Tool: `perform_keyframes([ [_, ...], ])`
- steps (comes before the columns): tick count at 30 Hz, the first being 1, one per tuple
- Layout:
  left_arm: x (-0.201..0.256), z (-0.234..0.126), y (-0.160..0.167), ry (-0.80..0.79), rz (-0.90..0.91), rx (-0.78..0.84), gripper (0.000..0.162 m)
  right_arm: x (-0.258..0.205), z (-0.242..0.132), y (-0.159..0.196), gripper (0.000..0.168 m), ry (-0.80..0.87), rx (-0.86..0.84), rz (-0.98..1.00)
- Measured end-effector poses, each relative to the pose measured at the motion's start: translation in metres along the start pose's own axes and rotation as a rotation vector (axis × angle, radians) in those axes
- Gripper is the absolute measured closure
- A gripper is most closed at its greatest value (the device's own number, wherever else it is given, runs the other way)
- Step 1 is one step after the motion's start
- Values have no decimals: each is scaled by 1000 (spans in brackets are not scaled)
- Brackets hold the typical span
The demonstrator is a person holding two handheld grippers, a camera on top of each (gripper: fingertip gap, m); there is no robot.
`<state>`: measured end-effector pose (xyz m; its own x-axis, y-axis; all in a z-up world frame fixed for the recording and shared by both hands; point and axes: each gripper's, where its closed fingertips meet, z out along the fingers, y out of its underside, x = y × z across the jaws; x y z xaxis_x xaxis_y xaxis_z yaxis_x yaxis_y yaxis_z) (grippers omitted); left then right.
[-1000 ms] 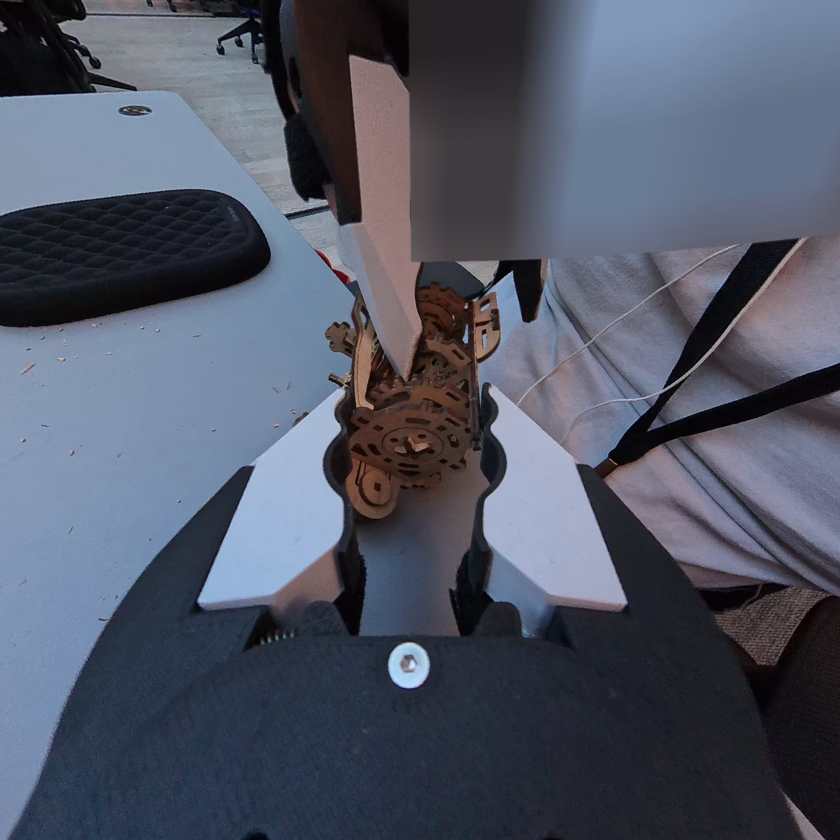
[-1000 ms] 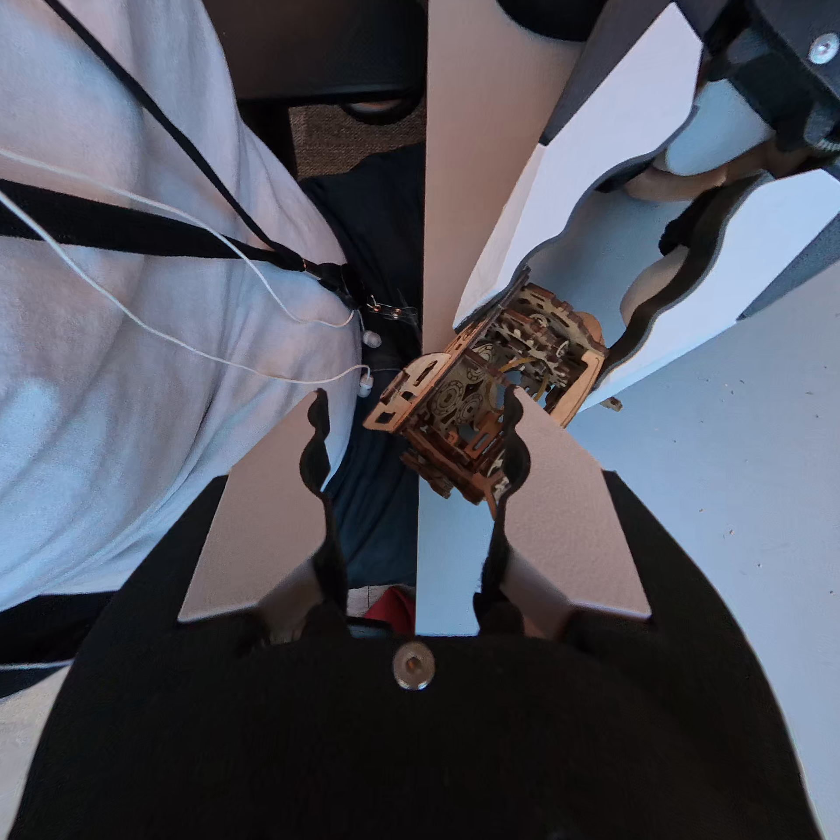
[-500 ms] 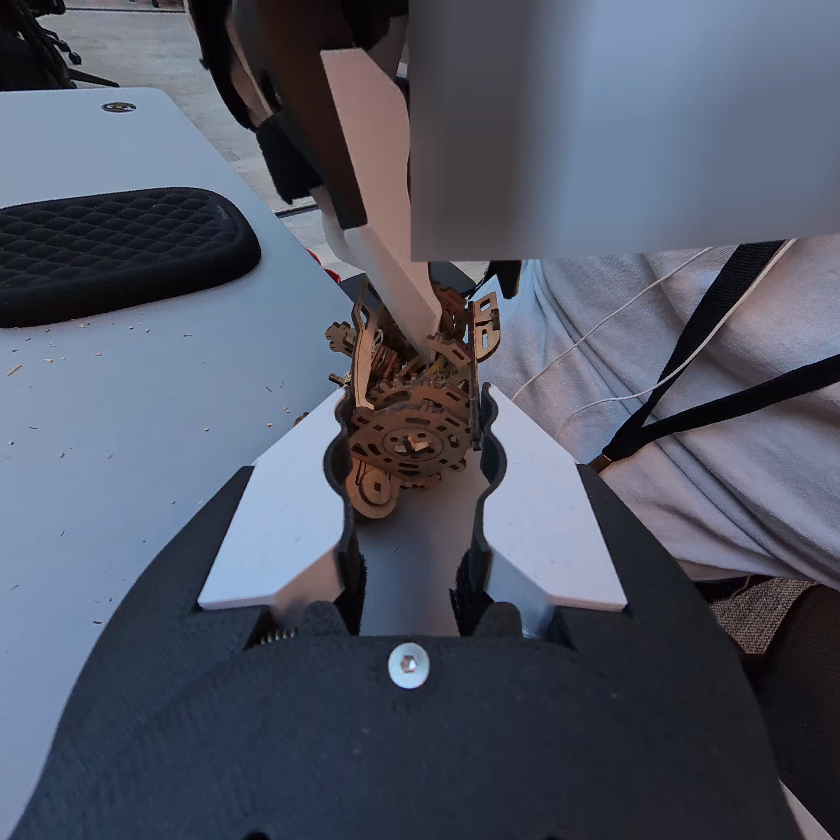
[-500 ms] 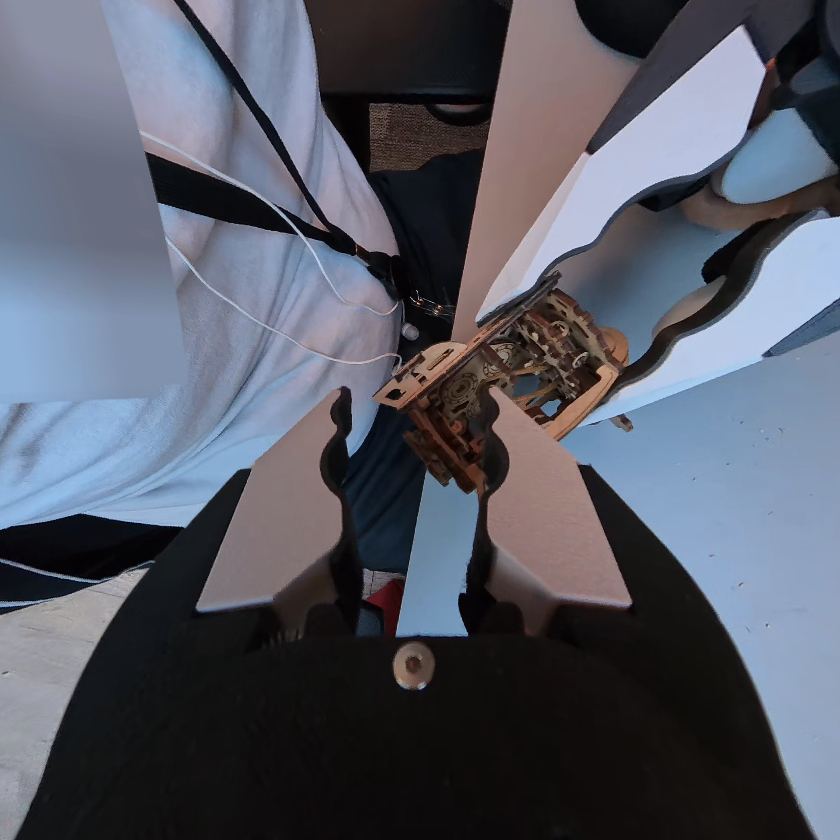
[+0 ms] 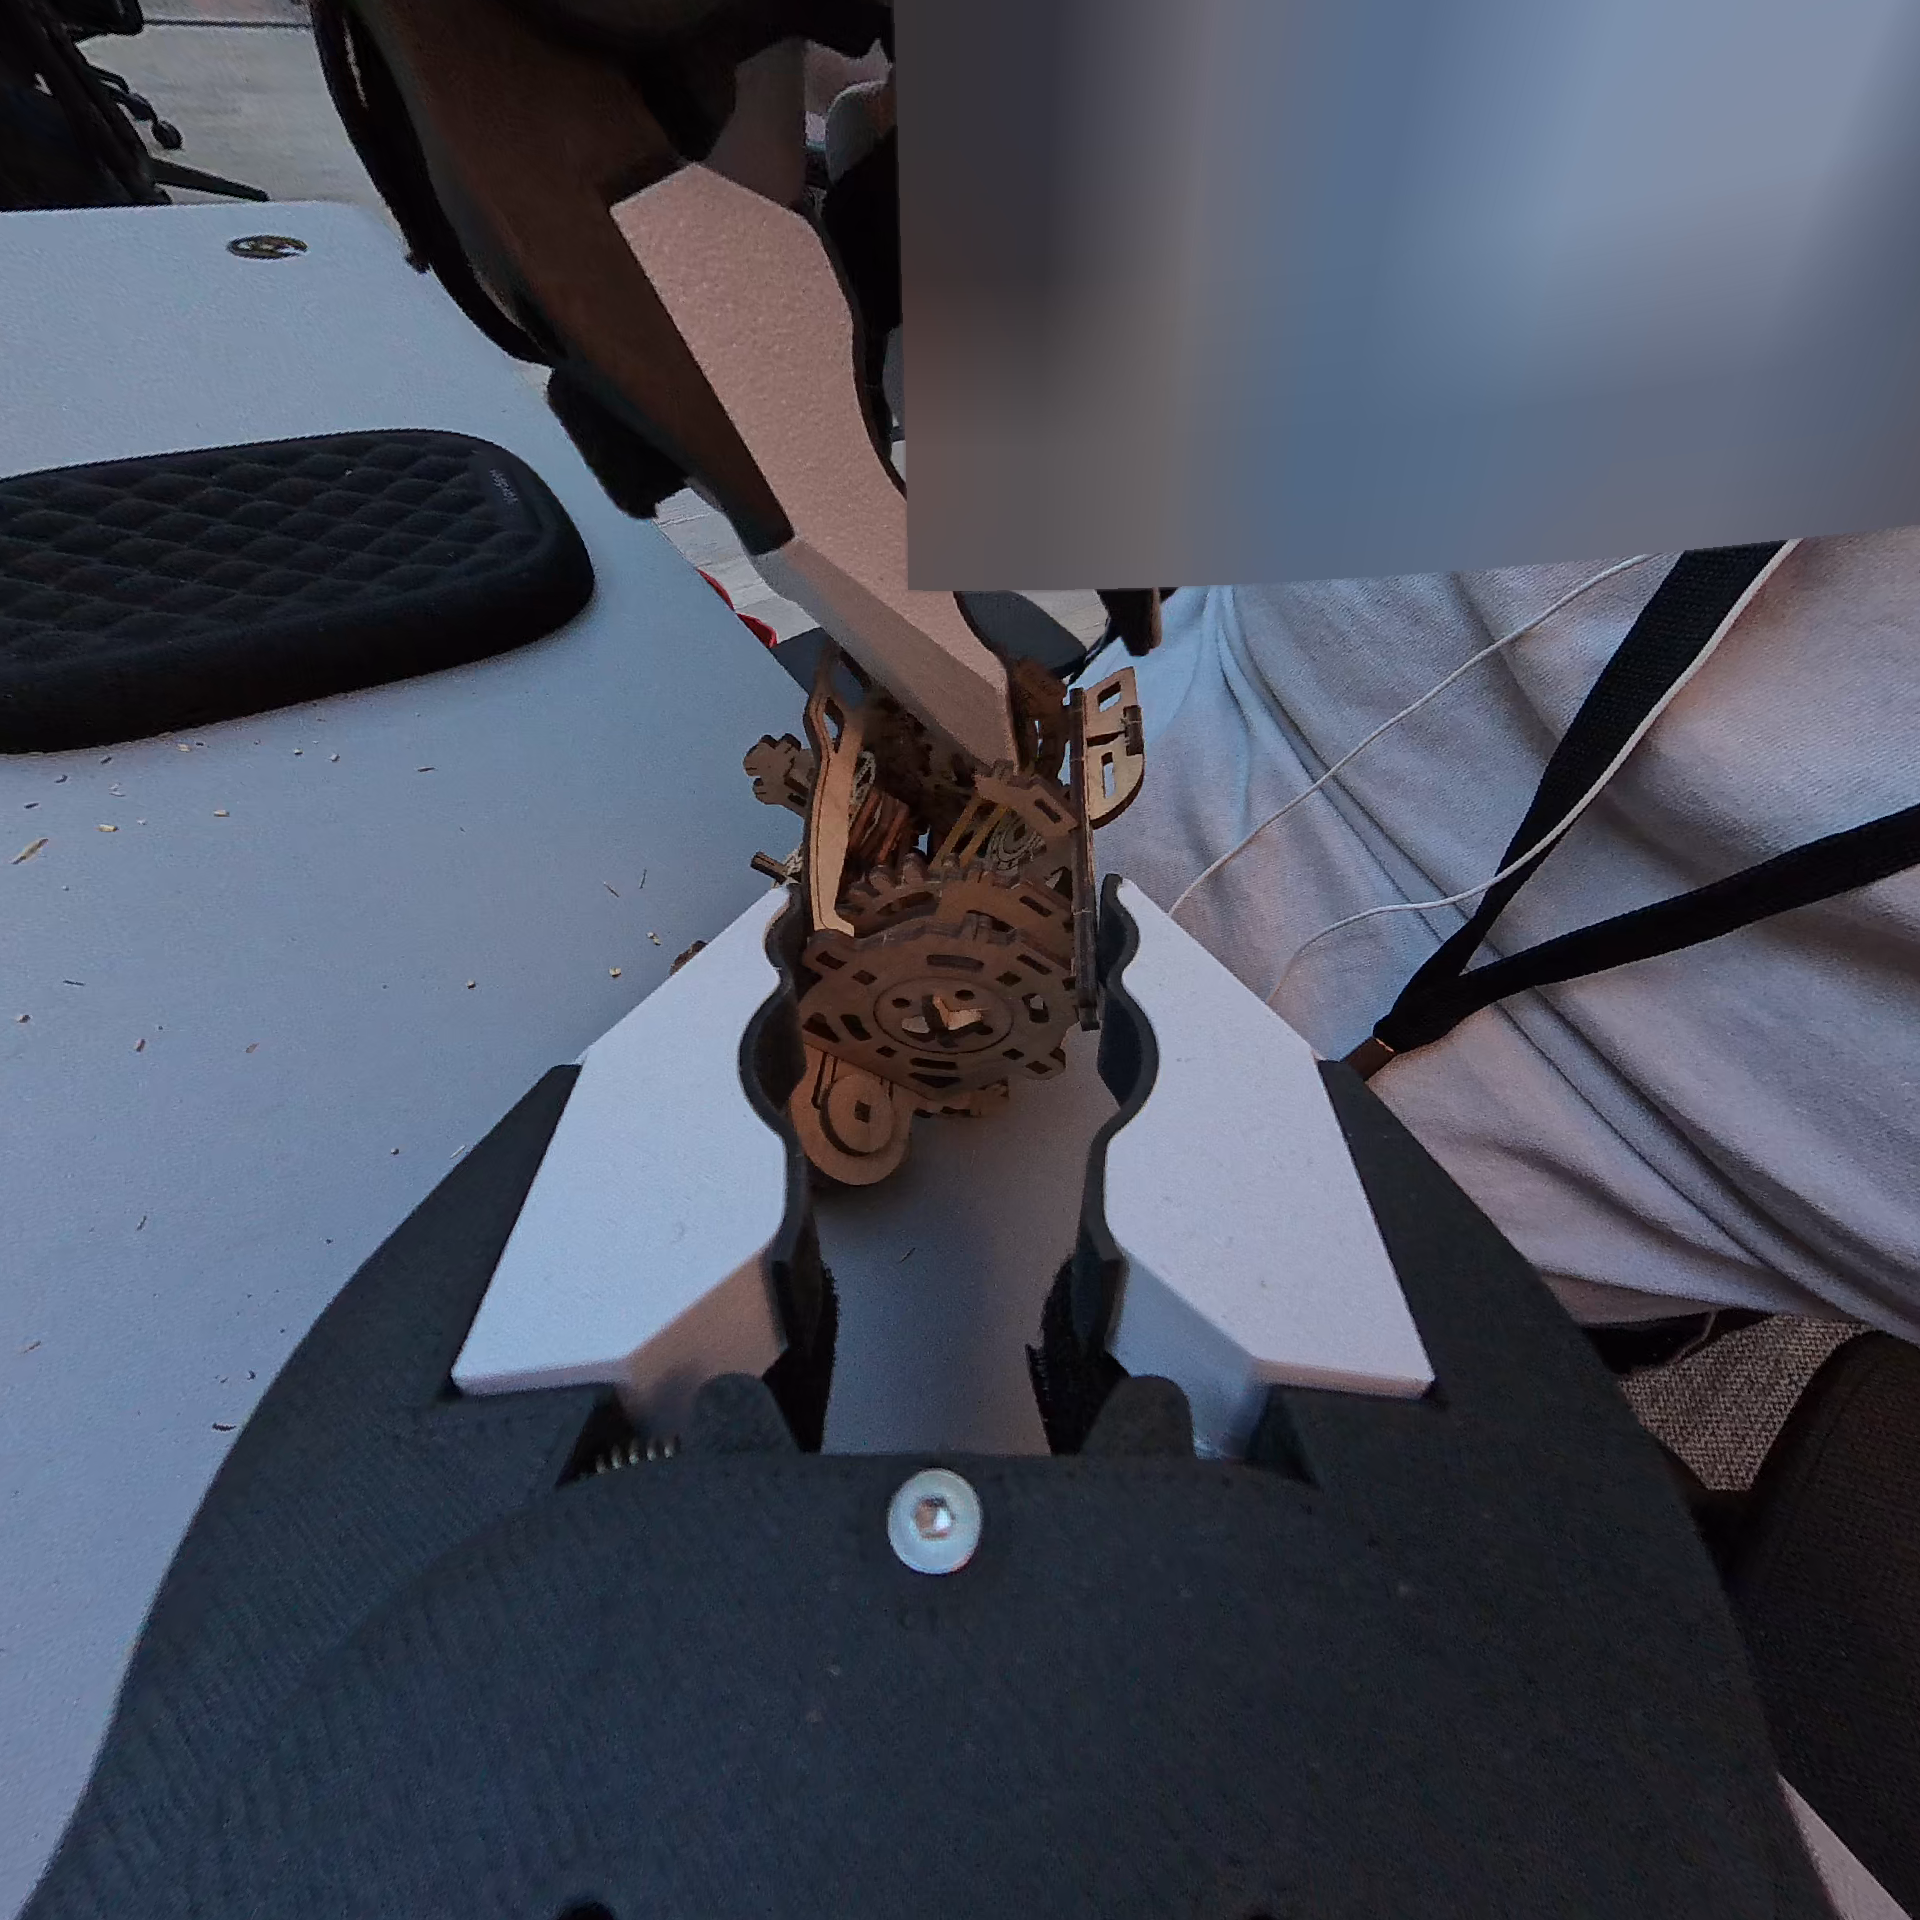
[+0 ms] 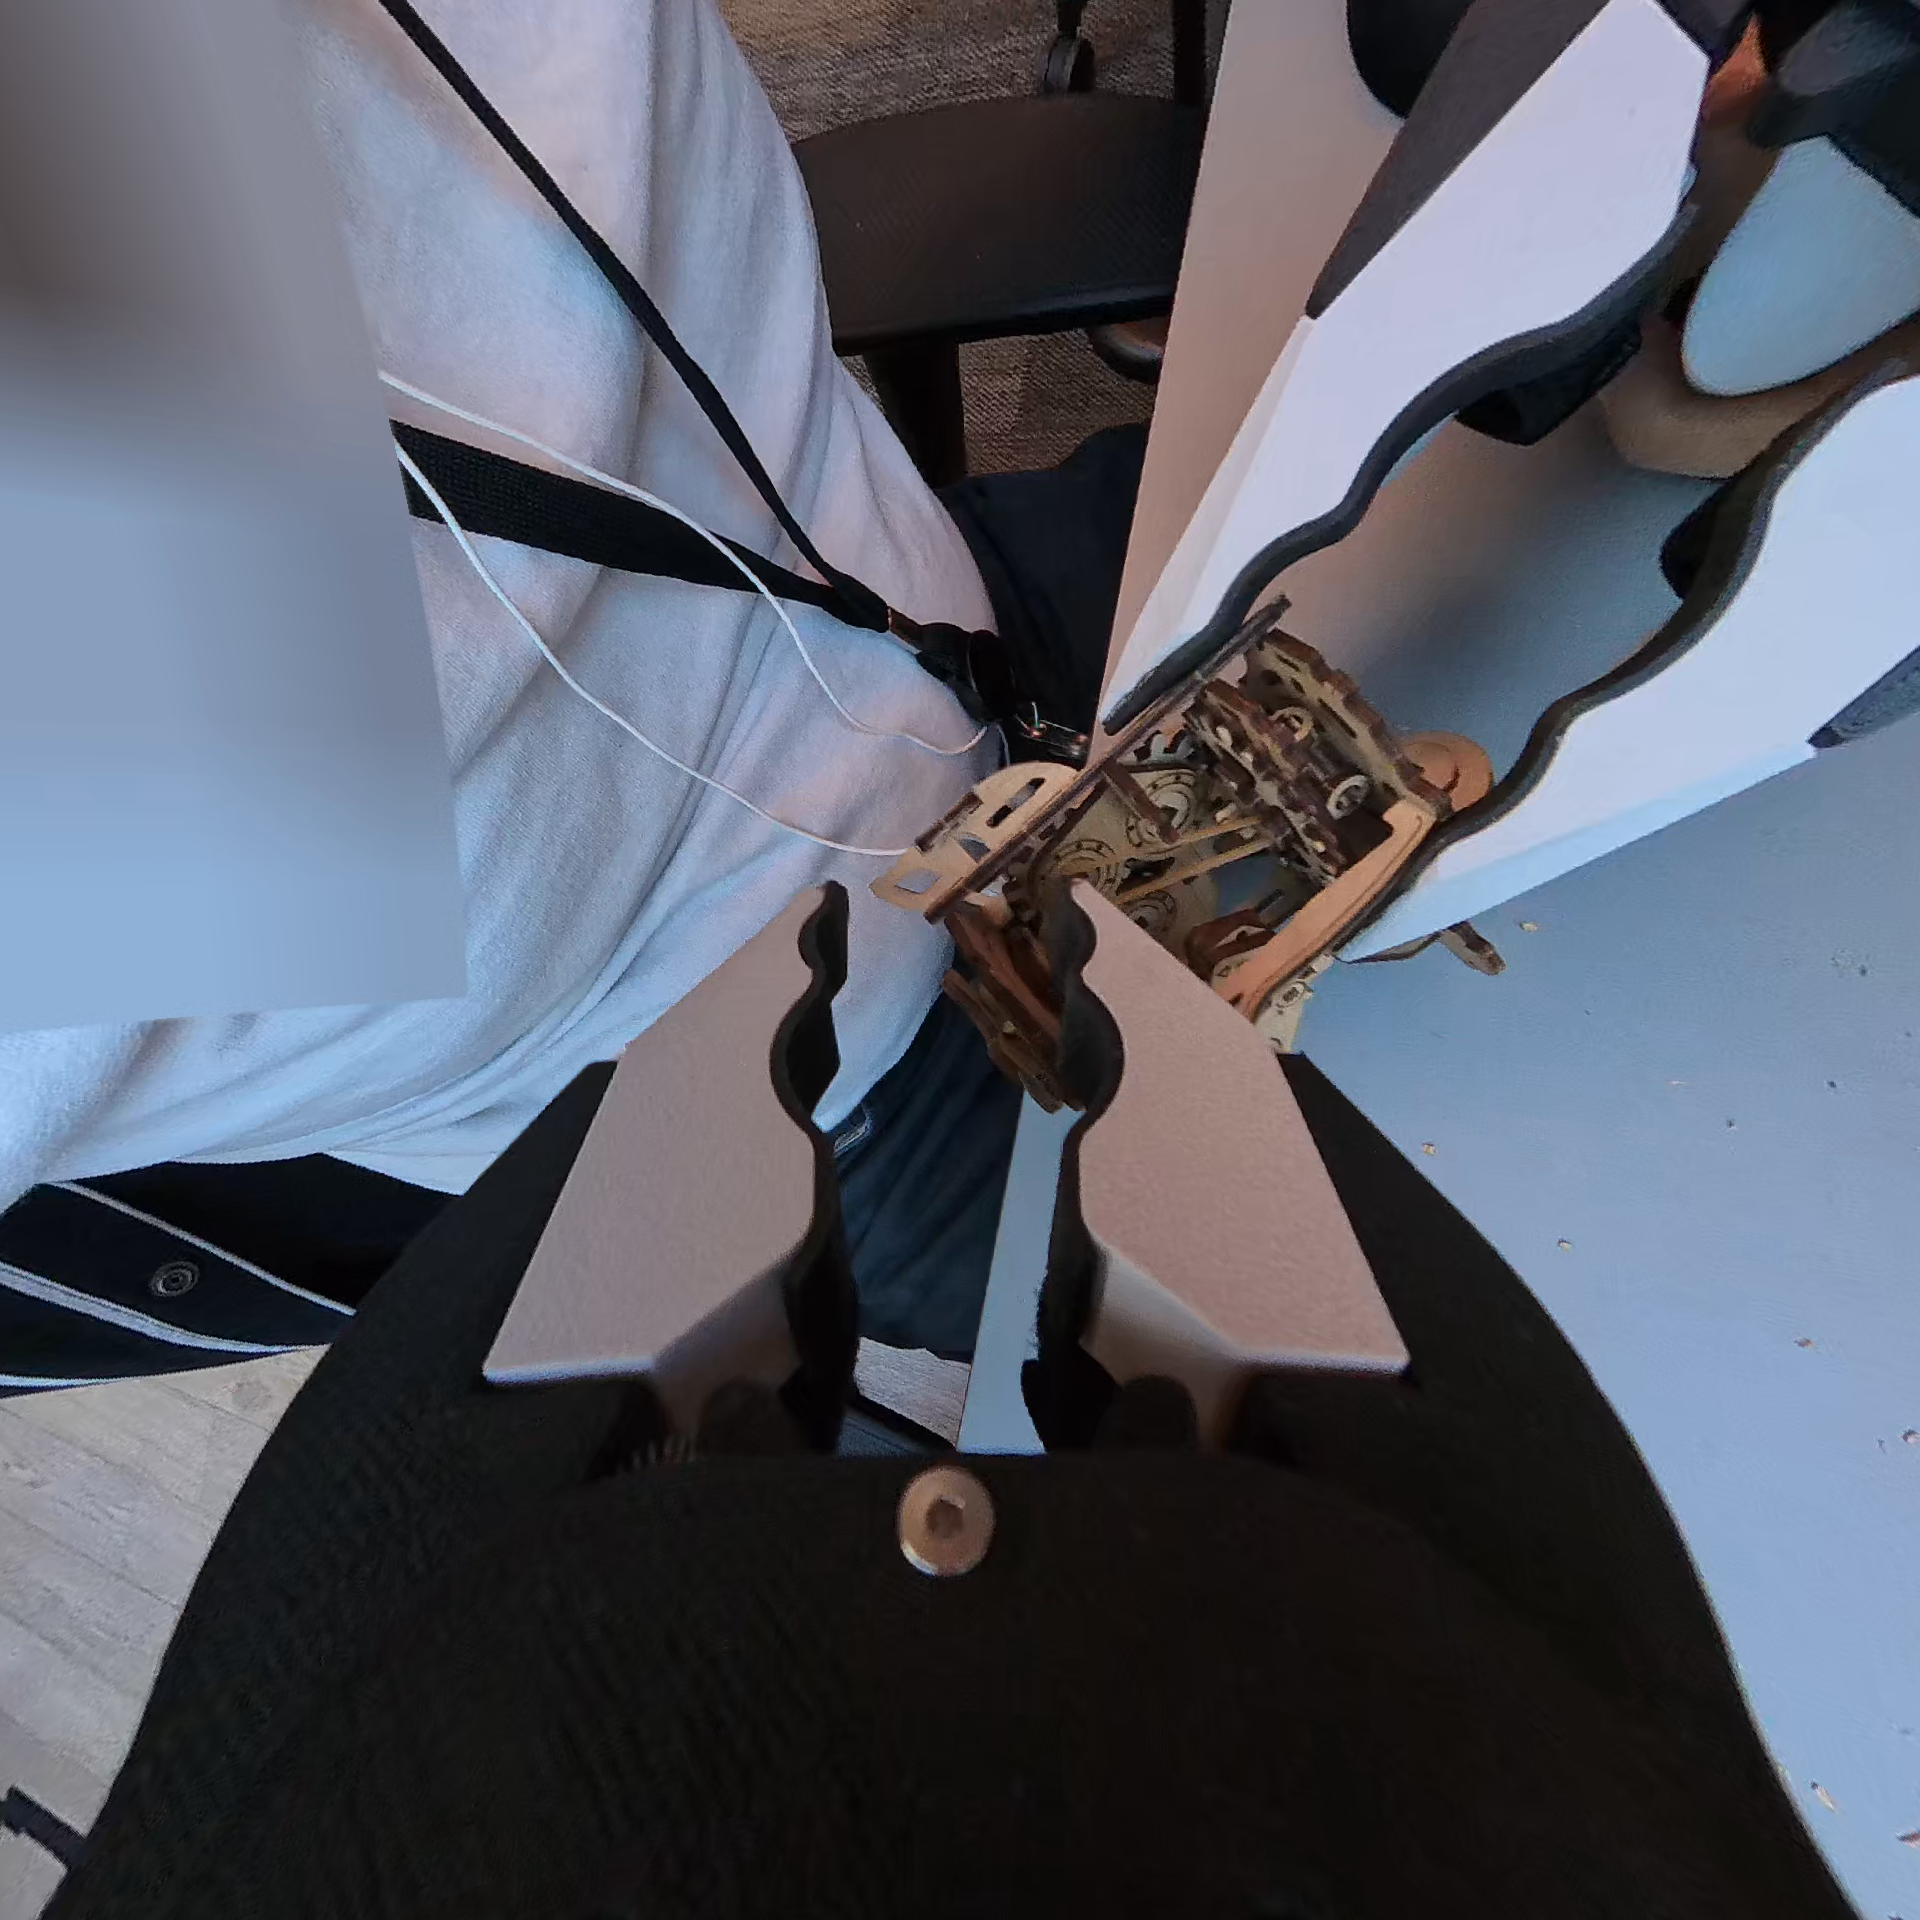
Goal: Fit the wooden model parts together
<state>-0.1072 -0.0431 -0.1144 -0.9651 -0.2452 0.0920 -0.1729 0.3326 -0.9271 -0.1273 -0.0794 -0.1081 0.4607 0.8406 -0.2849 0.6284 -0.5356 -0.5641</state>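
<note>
The wooden gear model (image 5: 935,987) is a half-built block of laser-cut gears and plates. My left gripper (image 5: 945,925) is shut on it, one finger on each side plate, and holds it above the table edge. The model also shows in the right wrist view (image 6: 1247,800), held by the left gripper (image 6: 1278,779) at the upper right. My right gripper (image 6: 951,914) is partly open. Its right finger (image 6: 1164,1039) lies against the model's near corner and its left finger hangs free. From the left wrist view that finger (image 5: 831,468) comes down from above and touches the model's far top.
The grey table (image 5: 312,987) carries a black quilted pad (image 5: 260,582) at the far left and scattered wood crumbs. A person's torso in a light shirt (image 5: 1507,935) with black straps and a white cable is close behind the model. A dark chair (image 6: 987,208) stands beyond.
My right gripper's jaws have narrowed. Its finger has tilted and slid across the top of the model towards the far right side. My left gripper keeps its hold unchanged.
</note>
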Motion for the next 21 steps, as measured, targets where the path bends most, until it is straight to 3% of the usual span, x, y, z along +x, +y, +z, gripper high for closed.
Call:
perform_keyframes([
  [8, 0, 0, 0, 2, 5, -1, 108, -2, -4, 6, 121, -49, -38, -83],
  [21, -2, 0, 0, 4, -21, 0, 108, -3, -12, 8, 133, -48, -208, -139],
])
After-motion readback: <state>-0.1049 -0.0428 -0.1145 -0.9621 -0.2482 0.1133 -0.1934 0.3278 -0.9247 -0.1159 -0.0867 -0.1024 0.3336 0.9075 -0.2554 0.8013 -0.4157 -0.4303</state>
